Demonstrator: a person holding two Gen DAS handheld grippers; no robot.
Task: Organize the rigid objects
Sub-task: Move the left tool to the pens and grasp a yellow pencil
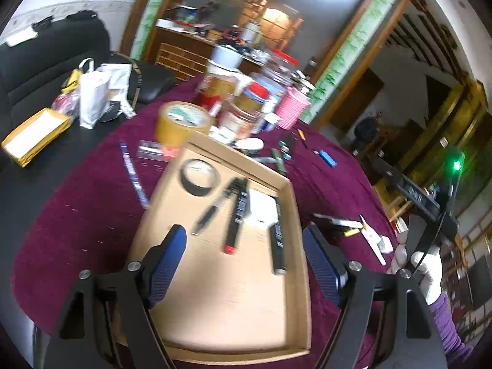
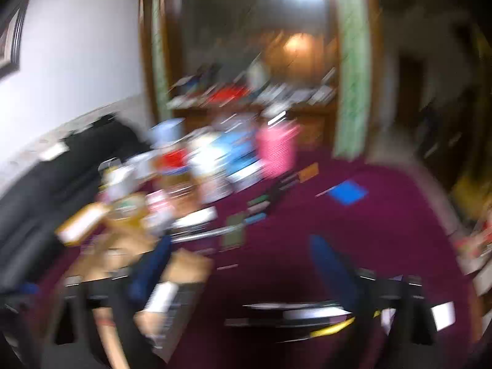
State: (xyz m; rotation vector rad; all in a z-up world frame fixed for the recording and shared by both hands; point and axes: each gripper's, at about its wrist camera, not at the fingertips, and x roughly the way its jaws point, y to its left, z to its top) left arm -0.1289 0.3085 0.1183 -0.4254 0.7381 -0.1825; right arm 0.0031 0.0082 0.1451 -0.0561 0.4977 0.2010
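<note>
My left gripper (image 1: 246,243) hangs open over a shallow cardboard tray (image 1: 296,215) on the purple tablecloth, with nothing between its blue pads. In the tray lie a black tape roll (image 1: 200,176), a red-tipped marker (image 1: 235,218), a black pen (image 1: 209,215), a dark marker (image 1: 276,246) and a white card (image 1: 261,206). The right wrist view is badly blurred. My right gripper (image 2: 243,264) is open wide over the cloth, to the right of the tray's corner (image 2: 184,264). Beyond its fingers lie a blue lighter (image 2: 347,192) and several small items.
Loose on the cloth are a white marker (image 1: 341,223), a yellow piece (image 1: 350,232), a blue lighter (image 1: 327,158) and a striped pen (image 1: 132,172). Brown packing tape (image 1: 181,123), jars and a pink cup (image 1: 292,107) crowd the far side. A white-gloved hand (image 1: 427,273) is at the right.
</note>
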